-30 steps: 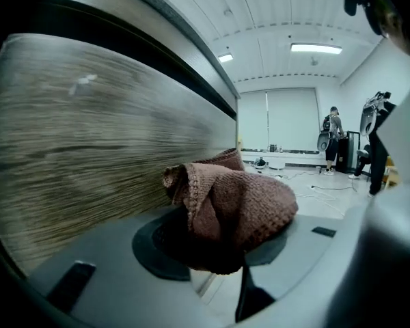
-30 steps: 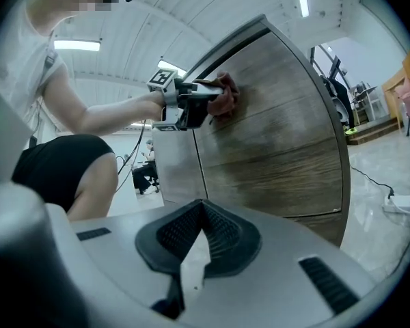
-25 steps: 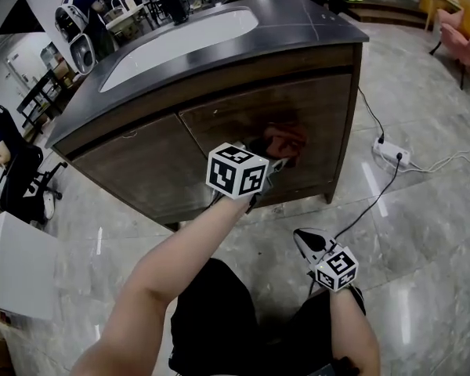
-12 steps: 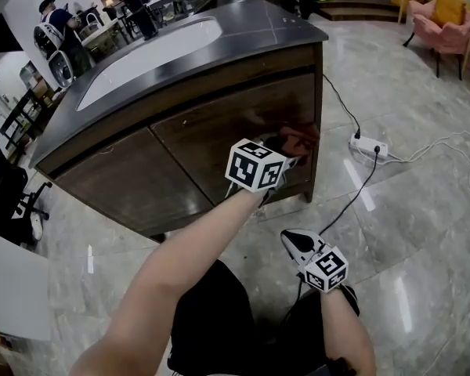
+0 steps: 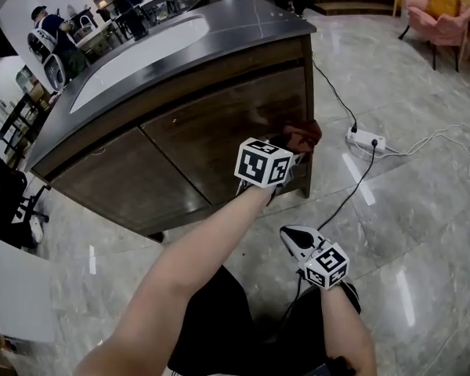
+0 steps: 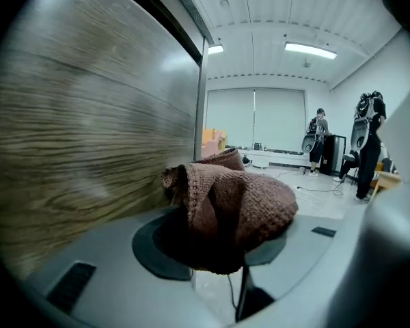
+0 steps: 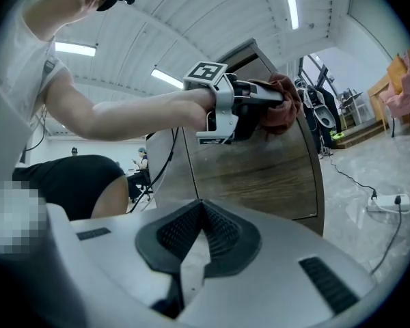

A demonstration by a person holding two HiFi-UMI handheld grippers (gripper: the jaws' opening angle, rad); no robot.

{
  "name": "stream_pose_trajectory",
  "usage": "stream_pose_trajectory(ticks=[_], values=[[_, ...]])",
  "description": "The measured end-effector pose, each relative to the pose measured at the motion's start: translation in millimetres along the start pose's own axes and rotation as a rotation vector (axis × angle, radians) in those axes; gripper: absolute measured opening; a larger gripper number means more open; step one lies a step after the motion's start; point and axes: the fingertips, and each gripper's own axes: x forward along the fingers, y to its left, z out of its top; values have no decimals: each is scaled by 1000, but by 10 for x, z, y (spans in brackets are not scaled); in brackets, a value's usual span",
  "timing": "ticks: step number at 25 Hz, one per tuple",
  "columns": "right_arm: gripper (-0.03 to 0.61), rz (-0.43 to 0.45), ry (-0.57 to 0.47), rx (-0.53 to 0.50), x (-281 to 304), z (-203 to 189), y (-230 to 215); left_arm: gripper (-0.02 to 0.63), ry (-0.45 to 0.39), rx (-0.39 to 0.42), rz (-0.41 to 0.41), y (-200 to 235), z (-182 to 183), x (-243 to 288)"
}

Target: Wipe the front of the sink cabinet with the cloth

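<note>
The knitted cloth [image 6: 236,200], judged soft and light, is clamped mid-bunch in the left gripper [image 5: 291,152] against the cabinet door [image 5: 219,128]; the right gripper [image 5: 291,235] is closed, empty.

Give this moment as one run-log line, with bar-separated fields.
left gripper: shut on cloth | cloth: against cabinet front, near right edge | right gripper: shut, empty

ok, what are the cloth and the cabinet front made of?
The cloth looks like knitted yarn, reddish brown and matte; rows of stitches show. The cabinet front is dark wood or wood-look veneer, I can't tell which: streaky grain under a glossy sheen.
</note>
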Motion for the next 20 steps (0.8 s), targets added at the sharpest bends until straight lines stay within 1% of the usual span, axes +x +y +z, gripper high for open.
stream_pose_trajectory(ticks=[6, 13, 20], values=[[12, 35, 7, 13, 85, -60, 32, 152, 62, 6, 58, 210, -389, -319], [12, 89, 23, 23, 247, -108, 172, 152, 54, -42, 148, 632, -720, -931], [12, 112, 48, 38, 393, -212, 189, 152, 15, -53, 188, 919, -890, -1587]])
